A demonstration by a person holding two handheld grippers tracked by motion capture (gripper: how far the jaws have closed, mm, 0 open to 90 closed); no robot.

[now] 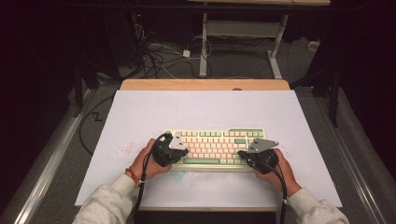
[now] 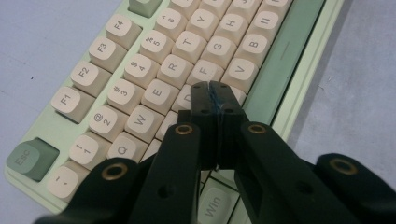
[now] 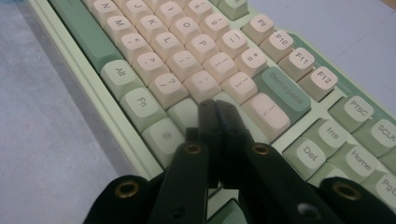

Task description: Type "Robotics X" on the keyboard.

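Observation:
A pale green keyboard (image 1: 215,145) with cream and green keys lies on the white table top, near its front edge. My left gripper (image 1: 180,150) rests over the keyboard's left end, jaws shut with nothing between them. In the left gripper view the keyboard (image 2: 140,79) spreads out below my left gripper (image 2: 215,86), whose closed tips hover by the D and C keys, next to the green space bar (image 2: 280,60). My right gripper (image 1: 243,154) sits over the keyboard's right end, also shut and empty. In the right gripper view its tips (image 3: 215,105) stand just short of the Backspace key (image 3: 282,91).
The white board (image 1: 140,116) covers a wooden table whose far edge (image 1: 205,84) shows. Beyond it the floor holds tangled cables (image 1: 159,56) and a white desk frame (image 1: 243,42). A metal rail (image 1: 56,144) runs along the left.

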